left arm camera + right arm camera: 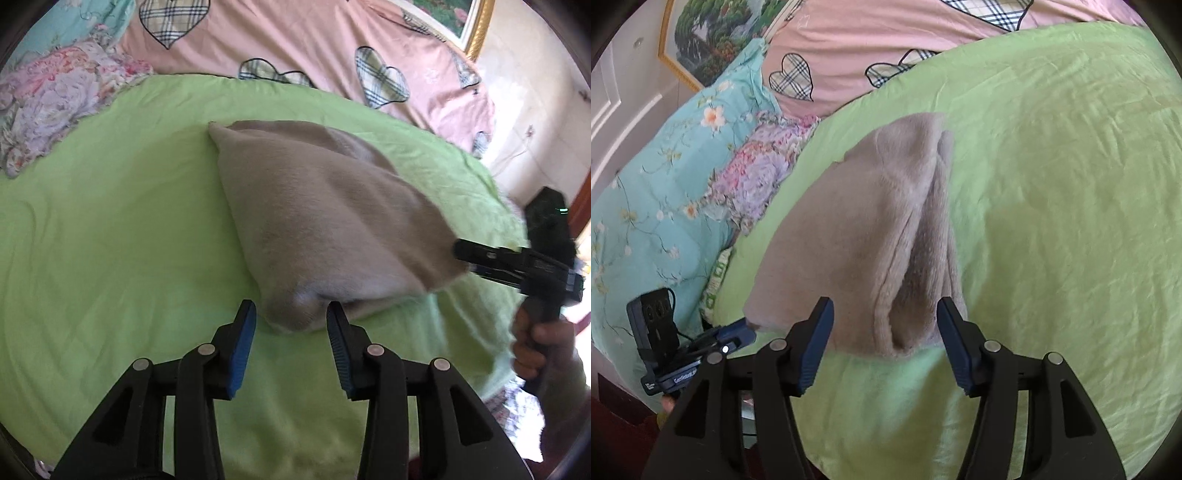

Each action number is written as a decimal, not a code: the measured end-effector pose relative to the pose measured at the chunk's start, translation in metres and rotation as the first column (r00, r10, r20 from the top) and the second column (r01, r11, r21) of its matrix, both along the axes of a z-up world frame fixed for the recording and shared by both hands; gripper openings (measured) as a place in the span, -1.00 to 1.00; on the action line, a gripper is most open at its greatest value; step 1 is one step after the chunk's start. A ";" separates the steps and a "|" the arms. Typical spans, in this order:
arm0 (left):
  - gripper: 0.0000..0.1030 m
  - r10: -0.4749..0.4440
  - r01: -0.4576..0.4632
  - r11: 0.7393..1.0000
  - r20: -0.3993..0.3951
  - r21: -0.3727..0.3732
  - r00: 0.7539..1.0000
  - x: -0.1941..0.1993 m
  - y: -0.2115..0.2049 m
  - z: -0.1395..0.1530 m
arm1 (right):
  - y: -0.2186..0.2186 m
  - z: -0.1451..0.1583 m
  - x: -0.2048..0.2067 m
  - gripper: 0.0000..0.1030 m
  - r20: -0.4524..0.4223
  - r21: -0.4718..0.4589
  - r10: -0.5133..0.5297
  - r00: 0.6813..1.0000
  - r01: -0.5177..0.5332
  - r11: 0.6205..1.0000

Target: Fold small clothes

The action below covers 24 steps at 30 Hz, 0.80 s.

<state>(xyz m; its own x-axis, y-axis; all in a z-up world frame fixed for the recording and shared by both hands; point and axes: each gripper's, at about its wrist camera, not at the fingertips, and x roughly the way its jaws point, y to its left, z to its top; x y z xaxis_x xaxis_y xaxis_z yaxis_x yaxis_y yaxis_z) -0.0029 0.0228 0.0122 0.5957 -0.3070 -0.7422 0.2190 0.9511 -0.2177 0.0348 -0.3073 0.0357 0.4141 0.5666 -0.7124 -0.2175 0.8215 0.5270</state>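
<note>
A beige fleece garment [317,221] lies folded on the green bed cover [110,240]. My left gripper [291,314] is open, its blue pads either side of the garment's near corner, not closed on it. In the left wrist view my right gripper [465,254] reaches the garment's right edge. In the right wrist view the garment [857,236] shows stacked folded edges, and my right gripper [884,314] is open with its jaws on either side of the near folded end. My left gripper [738,334] shows at the garment's left corner.
A pink quilt with plaid hearts [295,40] lies behind the green cover. A floral blanket [55,107] and a teal flowered pillow [650,192] sit to the side. A framed picture [709,37] hangs on the wall. The bed edge is at the right [509,236].
</note>
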 end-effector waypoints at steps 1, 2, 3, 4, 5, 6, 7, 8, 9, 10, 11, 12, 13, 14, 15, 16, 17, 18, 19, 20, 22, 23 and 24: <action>-0.19 0.017 -0.017 0.999 0.009 0.039 1.000 0.004 -0.003 -0.005 | 0.002 -0.001 0.001 0.15 0.004 0.003 0.002 1.000 -0.002 1.000; -0.18 0.024 -0.024 0.997 0.012 0.069 1.000 0.006 -0.006 -0.010 | 0.004 -0.002 0.001 0.15 0.008 0.004 0.007 1.000 -0.007 1.000; -0.18 0.032 -0.033 0.994 0.016 0.103 0.999 0.008 -0.009 -0.015 | 0.006 -0.003 0.001 0.15 0.013 0.001 0.013 1.000 -0.013 1.000; -0.19 0.048 -0.051 0.991 0.023 0.122 0.999 0.008 -0.010 -0.020 | 0.010 -0.004 0.002 0.14 0.020 0.001 0.021 1.000 -0.021 1.000; -0.23 0.074 -0.076 0.990 0.024 0.117 0.997 0.008 -0.009 -0.023 | 0.013 -0.005 0.003 0.11 0.022 0.002 0.031 0.999 -0.031 1.000; -0.29 0.090 -0.092 0.990 0.026 0.103 0.996 0.008 -0.007 -0.024 | 0.016 -0.007 0.004 -0.13 0.021 0.002 0.038 0.999 -0.038 0.999; -0.35 0.109 -0.111 0.990 0.033 0.084 0.994 0.008 -0.006 -0.022 | 0.019 -0.009 0.005 -0.58 0.014 0.003 0.051 0.999 -0.052 0.999; -0.49 0.115 -0.118 0.990 0.041 0.083 0.993 0.010 -0.006 -0.019 | 0.023 -0.011 0.006 -0.81 0.000 -0.006 0.065 0.998 -0.065 0.998; -0.57 0.116 -0.121 0.988 0.056 0.095 0.992 0.011 -0.008 -0.015 | 0.026 -0.013 0.007 -0.89 -0.009 -0.026 0.071 0.997 -0.071 0.997; -0.57 0.128 -0.138 0.983 0.088 0.120 0.988 0.011 -0.010 -0.009 | 0.029 -0.011 0.008 -0.89 -0.010 -0.035 0.076 0.997 -0.077 0.996; -0.57 0.145 -0.160 0.978 0.118 0.133 0.982 0.009 -0.010 -0.002 | 0.027 -0.002 0.009 -0.89 0.008 -0.004 0.078 0.997 -0.078 0.997; -0.57 0.164 -0.183 0.974 0.139 0.133 0.977 0.010 -0.008 0.003 | 0.022 0.009 0.010 -0.89 0.036 0.034 0.074 0.997 -0.076 0.997; -0.57 0.182 -0.200 0.972 0.142 0.123 0.973 0.012 -0.006 0.004 | 0.015 0.027 0.010 -0.89 0.082 0.081 0.066 0.994 -0.072 0.994; -0.56 0.187 -0.202 0.973 0.135 0.109 0.973 0.013 -0.005 0.004 | 0.008 0.045 0.010 -0.90 0.127 0.106 0.054 0.990 -0.068 0.992; -0.57 0.179 -0.192 0.976 0.118 0.105 0.977 0.014 -0.006 0.000 | 0.002 0.057 0.011 -0.90 0.147 0.112 0.052 0.988 -0.069 0.991; -0.57 0.170 -0.182 0.975 0.100 0.125 0.980 0.014 -0.010 -0.006 | -0.001 0.063 0.012 -0.90 0.154 0.093 0.057 0.986 -0.072 0.993; -0.62 0.161 -0.172 0.974 0.084 0.149 0.983 0.012 -0.015 -0.012 | -0.001 0.063 0.013 -0.90 0.157 0.054 0.061 0.986 -0.070 0.996; -0.66 0.156 -0.167 0.972 0.080 0.163 0.985 0.010 -0.017 -0.015 | -0.001 0.060 0.013 -0.90 0.149 0.018 0.065 0.987 -0.069 0.997; -0.66 0.155 -0.168 0.970 0.088 0.175 0.984 0.008 -0.019 -0.016 | -0.002 0.050 0.015 -0.90 0.120 -0.010 0.067 0.991 -0.066 0.998; -0.66 0.164 -0.181 0.967 0.106 0.180 0.981 0.006 -0.017 -0.013 | -0.002 0.044 0.016 -0.90 0.103 -0.019 0.066 0.993 -0.064 0.998; -0.65 0.189 -0.205 0.968 0.118 0.147 0.975 0.004 -0.009 -0.008 | -0.005 0.031 0.014 -0.90 0.078 -0.070 0.064 0.995 -0.059 0.996; -0.65 0.197 -0.210 0.969 0.109 0.127 0.974 0.004 -0.004 -0.007 | -0.006 0.026 0.013 -0.90 0.070 -0.099 0.060 0.996 -0.053 0.994; -0.65 0.201 -0.213 0.970 0.102 0.119 0.974 0.005 -0.003 -0.007 | -0.007 0.022 0.014 -0.90 0.063 -0.119 0.058 0.996 -0.050 0.992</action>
<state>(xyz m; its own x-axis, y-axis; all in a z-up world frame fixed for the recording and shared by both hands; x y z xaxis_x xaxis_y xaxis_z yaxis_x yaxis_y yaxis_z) 0.0017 0.0195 0.0052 0.7013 -0.0757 -0.7088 0.0276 0.9965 -0.0792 0.0484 -0.3142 0.0573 0.4334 0.5039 -0.7472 -0.2948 0.8627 0.4108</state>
